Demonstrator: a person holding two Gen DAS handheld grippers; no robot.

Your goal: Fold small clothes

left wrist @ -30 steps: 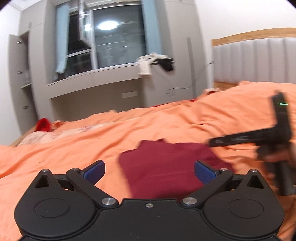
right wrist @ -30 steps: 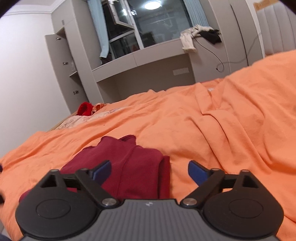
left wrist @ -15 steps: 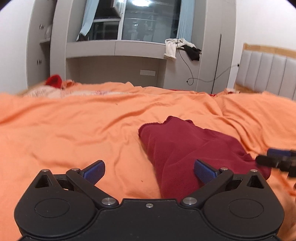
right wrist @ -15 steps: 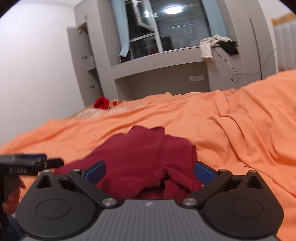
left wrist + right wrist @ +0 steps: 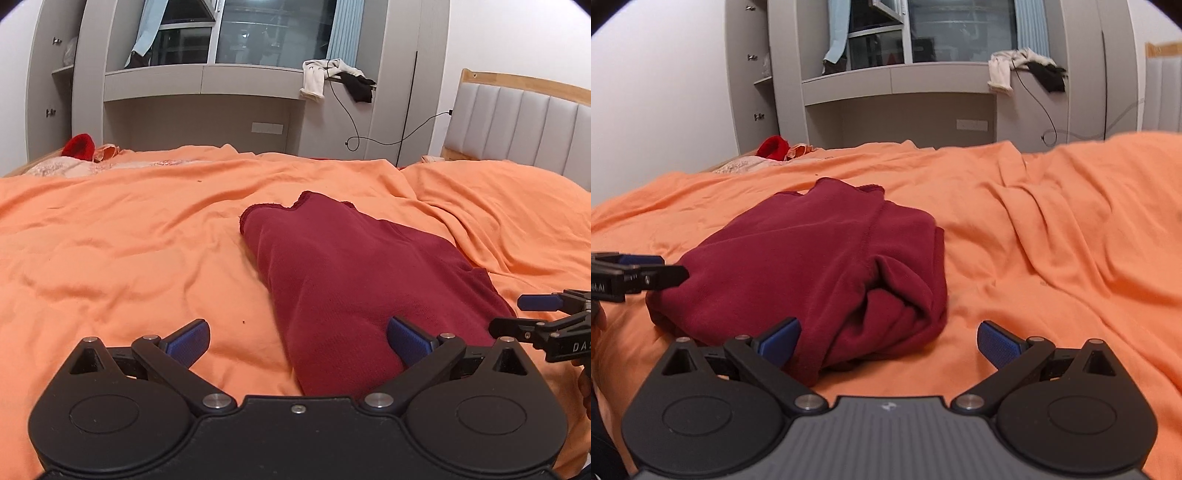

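A dark red garment (image 5: 354, 280) lies folded into a long bundle on the orange bed cover (image 5: 129, 258). My left gripper (image 5: 299, 341) is open just in front of its near left corner, with the right finger over the cloth and the left finger over bare cover. In the right wrist view the garment (image 5: 820, 266) shows its rolled near end. My right gripper (image 5: 888, 341) is open low at that near right corner, nothing pressed between its pads. Each gripper appears at the edge of the other's view: the right gripper (image 5: 535, 314) and the left gripper (image 5: 639, 269).
A red item (image 5: 79, 146) and pale cloth lie at the bed's far left edge. Grey cabinets and a window shelf with draped clothes (image 5: 332, 79) stand behind the bed. A padded headboard (image 5: 517, 122) rises at the right. The orange cover (image 5: 1052, 240) is wrinkled to the right of the garment.
Both grippers have come down closer to the garment's near end and rolled level. The right gripper's jaws widened slightly. The garment has not moved.
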